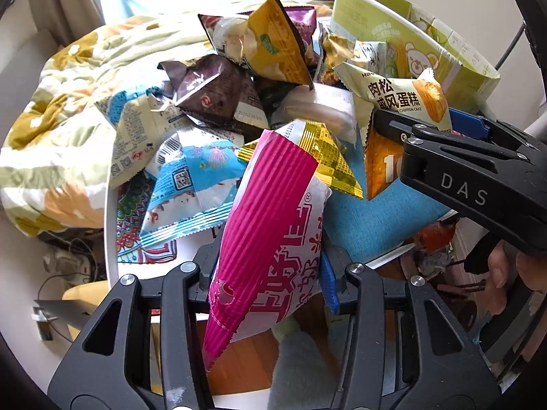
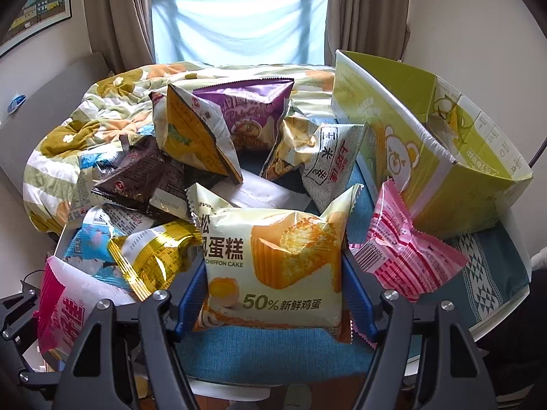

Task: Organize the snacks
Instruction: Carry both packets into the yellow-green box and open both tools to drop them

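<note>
My left gripper [image 1: 270, 283] is shut on a magenta-and-white snack packet [image 1: 266, 232], which stands up tilted between its pads above the table edge. That packet [image 2: 58, 304] also shows at the lower left of the right wrist view. My right gripper [image 2: 273, 300] is shut on a cream chiffon cake packet [image 2: 277, 259], with a blue pad pressing each side. In the left wrist view the right gripper [image 1: 427, 123] holds this cake packet [image 1: 407, 99] just over the blue mat [image 1: 376, 218]. An open green cardboard box [image 2: 430, 157] stands at the right.
Several loose packets are heaped on the mat: gold [image 2: 154, 256], brown [image 2: 136, 177], yellow [image 2: 195, 136], purple [image 2: 249, 112] and pink-striped [image 2: 407, 253]. A floral quilt [image 2: 102, 112] lies on the bed behind. A white table rim [image 1: 110, 239] runs on the left.
</note>
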The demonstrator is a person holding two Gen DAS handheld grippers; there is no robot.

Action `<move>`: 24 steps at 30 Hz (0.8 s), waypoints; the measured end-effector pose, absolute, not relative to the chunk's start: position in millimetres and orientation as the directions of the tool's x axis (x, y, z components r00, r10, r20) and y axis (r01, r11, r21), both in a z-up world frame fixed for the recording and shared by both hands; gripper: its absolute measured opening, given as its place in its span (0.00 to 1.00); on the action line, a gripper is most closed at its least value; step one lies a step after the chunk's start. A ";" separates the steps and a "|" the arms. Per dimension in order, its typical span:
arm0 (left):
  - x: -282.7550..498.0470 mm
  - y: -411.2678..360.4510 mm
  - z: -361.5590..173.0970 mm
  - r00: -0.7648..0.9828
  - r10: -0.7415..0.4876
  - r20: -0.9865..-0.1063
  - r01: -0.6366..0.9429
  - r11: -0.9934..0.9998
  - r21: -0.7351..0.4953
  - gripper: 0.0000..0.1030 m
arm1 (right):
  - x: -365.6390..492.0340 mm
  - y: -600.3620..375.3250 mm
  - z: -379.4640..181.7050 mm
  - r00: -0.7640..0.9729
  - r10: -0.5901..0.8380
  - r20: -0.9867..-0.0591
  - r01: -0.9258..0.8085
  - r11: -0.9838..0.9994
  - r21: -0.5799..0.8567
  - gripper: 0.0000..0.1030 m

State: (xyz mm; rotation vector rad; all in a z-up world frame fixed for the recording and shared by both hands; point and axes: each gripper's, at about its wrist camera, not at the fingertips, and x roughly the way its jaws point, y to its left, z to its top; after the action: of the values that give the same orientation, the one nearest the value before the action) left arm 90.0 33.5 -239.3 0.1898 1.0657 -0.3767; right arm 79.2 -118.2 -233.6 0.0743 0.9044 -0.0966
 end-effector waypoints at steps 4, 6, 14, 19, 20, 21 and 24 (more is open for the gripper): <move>90.8 38.2 -215.7 0.457 -0.216 -0.863 0.383 0.923 -0.028 0.40 | 74.9 -117.5 -212.5 0.628 -0.057 -0.776 0.117 0.993 0.022 0.66; 91.9 41.0 -202.0 0.472 -0.221 -0.853 0.381 0.924 -0.029 0.40 | 74.5 -119.2 -200.1 0.634 -0.059 -0.771 0.122 0.992 0.024 0.66; 118.9 19.1 -138.6 0.577 -0.257 -0.775 0.394 0.919 -0.012 0.40 | 78.0 -137.4 -145.7 0.682 -0.070 -0.728 0.132 0.991 0.029 0.66; 153.3 -24.3 -106.3 0.639 -0.280 -0.717 0.402 0.916 0.000 0.40 | 92.7 -172.2 -121.6 0.703 -0.062 -0.708 0.108 0.994 0.020 0.66; 161.1 -35.7 -101.4 0.647 -0.285 -0.708 0.402 0.916 -0.001 0.40 | 97.3 -182.5 -118.6 0.703 -0.060 -0.709 0.104 0.994 0.019 0.66; 169.6 -48.1 -97.9 0.651 -0.287 -0.702 0.399 0.917 -0.005 0.40 | 102.1 -193.3 -115.8 0.703 -0.061 -0.708 0.101 0.995 0.015 0.66; 200.6 -89.5 -88.8 0.657 -0.301 -0.691 0.383 0.923 -0.037 0.40 | 118.8 -229.5 -107.3 0.712 -0.062 -0.700 0.089 0.996 0.002 0.66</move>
State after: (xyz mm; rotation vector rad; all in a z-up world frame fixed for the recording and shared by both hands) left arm 200.6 -89.5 -88.8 0.1150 0.7604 -0.3883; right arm 118.8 -229.5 -107.3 0.0359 0.7746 -0.0836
